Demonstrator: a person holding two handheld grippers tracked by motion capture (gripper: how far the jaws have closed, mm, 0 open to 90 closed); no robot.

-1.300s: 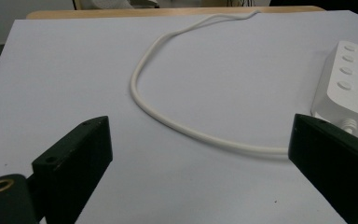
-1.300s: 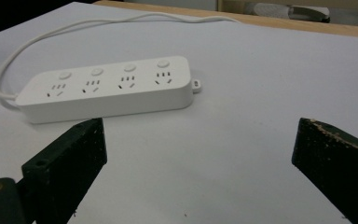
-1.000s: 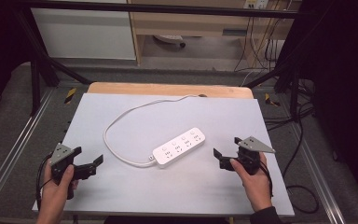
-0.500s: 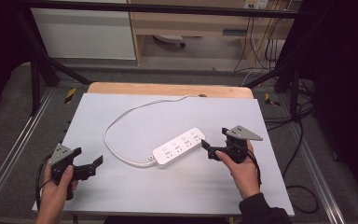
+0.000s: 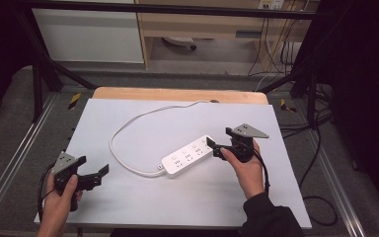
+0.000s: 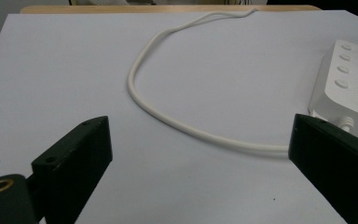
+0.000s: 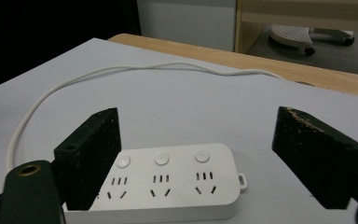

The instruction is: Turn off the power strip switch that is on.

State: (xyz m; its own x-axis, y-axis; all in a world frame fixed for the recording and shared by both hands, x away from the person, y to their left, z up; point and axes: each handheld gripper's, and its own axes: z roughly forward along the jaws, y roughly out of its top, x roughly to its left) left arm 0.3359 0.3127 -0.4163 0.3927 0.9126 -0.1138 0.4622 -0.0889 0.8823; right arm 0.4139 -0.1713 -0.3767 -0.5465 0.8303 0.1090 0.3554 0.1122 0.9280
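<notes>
The right gripper [image 5: 216,148] hovers at the near end of the power strip [image 5: 188,156], its jaws wide apart, just closing a little, the strip's end between them but not gripped. The strip, a smooth white plastic bar with rounded corners, runs lengthwise away from this gripper. The left gripper [image 5: 94,176] stands open and empty, well apart, beside the thin white cord [image 6: 186,130].

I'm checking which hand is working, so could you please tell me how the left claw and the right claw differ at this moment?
1. The right claw is at the end of the white power strip; the left claw sits near the table's front left corner, away from it.
2. The right claw's jaws have just been closing a little, with nothing between them, while the left claw's jaws stand wide.

Both are open and hold nothing.
</notes>
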